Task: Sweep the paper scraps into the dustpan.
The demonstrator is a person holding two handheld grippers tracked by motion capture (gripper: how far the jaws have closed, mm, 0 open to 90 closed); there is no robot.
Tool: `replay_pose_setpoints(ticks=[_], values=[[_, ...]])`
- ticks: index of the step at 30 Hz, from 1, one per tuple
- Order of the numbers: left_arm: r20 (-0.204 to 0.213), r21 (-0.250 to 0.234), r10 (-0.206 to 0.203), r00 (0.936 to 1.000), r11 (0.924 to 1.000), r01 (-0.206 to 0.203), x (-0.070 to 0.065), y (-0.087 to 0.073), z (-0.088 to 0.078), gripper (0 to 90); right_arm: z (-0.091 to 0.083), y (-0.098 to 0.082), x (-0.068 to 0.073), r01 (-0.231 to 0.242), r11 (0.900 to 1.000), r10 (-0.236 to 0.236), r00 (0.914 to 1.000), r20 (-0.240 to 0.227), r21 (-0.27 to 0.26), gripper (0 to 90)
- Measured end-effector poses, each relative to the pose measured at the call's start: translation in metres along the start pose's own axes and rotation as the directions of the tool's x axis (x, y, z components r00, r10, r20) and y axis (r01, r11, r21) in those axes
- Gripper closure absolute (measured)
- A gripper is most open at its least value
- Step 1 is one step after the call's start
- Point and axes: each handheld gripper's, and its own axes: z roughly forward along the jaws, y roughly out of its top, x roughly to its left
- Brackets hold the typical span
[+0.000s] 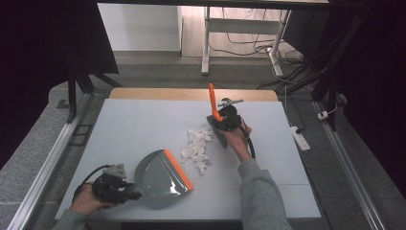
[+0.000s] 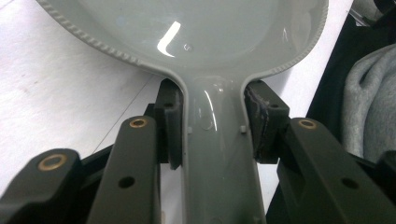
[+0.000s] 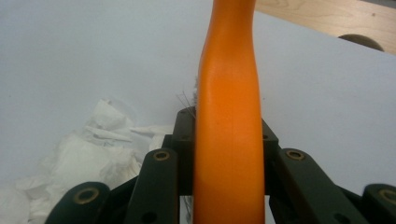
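Observation:
A grey dustpan (image 1: 160, 173) with an orange front lip lies at the near left of the table, its mouth toward a pile of crumpled white paper scraps (image 1: 197, 147). My left gripper (image 1: 125, 194) is shut on the dustpan's handle (image 2: 215, 140), one pad pressing each side. My right gripper (image 1: 221, 123) is shut on a brush with an orange handle (image 3: 229, 126); the handle (image 1: 213, 102) sticks up and away. The brush's dark head rests on the table just right of the scraps (image 3: 88, 158). Bristles are mostly hidden behind the jaws.
The table (image 1: 134, 124) has a pale blue-grey cover with a wooden strip (image 1: 191, 94) along its far edge. A power strip (image 1: 300, 138) lies on the floor to the right, and black frame legs stand at both sides.

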Motion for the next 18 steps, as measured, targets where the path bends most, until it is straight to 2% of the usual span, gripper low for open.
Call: replay_pose_setpoints(ticks=[9, 12, 18], values=[[0.003, 0.006, -0.012, 0.9999, 0.9999, 0.012, 0.003, 0.005, 0.006, 61.3, 0.023, 0.004, 0.015, 0.032, 0.998, -0.030, 0.9990, -0.033, 0.059, 70.8], [0.003, 0.009, -0.018, 0.9998, 0.9998, 0.018, 0.005, 0.005, 0.007, 61.3, 0.024, 0.004, 0.020, 0.035, 0.998, -0.033, 0.9983, -0.049, 0.056, 70.8], [0.010, 0.009, -0.026, 0.9996, 0.9996, 0.026, 0.006, 0.007, 0.010, 61.4, 0.021, 0.002, 0.032, 0.077, 0.995, -0.071, 0.9938, -0.085, 0.062, 70.8]])
